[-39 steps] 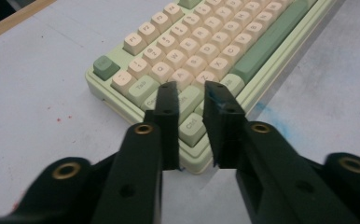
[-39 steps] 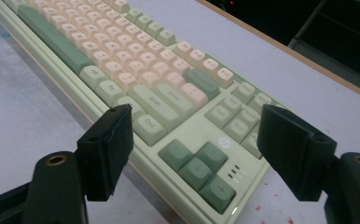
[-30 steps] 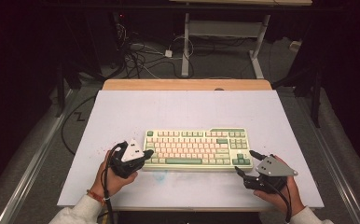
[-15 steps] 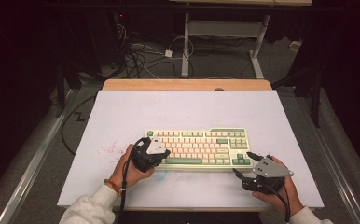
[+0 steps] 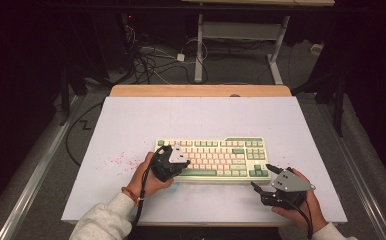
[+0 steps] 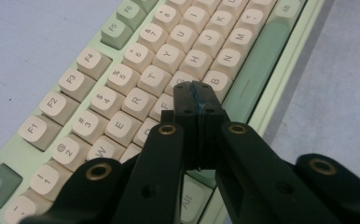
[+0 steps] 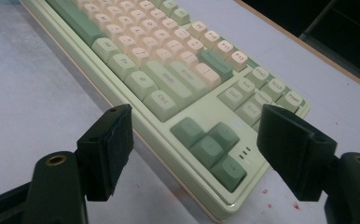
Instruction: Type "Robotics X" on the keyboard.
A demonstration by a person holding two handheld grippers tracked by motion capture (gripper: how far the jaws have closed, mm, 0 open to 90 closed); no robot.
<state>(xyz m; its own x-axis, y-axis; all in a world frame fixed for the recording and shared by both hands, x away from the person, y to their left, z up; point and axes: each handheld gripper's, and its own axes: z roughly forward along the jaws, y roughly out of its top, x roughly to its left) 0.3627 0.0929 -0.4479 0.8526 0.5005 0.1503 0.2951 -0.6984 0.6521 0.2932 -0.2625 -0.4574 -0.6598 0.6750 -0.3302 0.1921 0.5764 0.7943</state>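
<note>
Keyboard (image 5: 216, 157) mid-mat — bare mat (image 5: 191, 117) around.

The keyboard (image 5: 212, 159) lies on the surface (image 5: 191, 117), a little below the middle of the frame. The left claw (image 5: 177, 159) sits over its left end. The right claw (image 5: 261, 177) is just beside its lower right corner.
</note>
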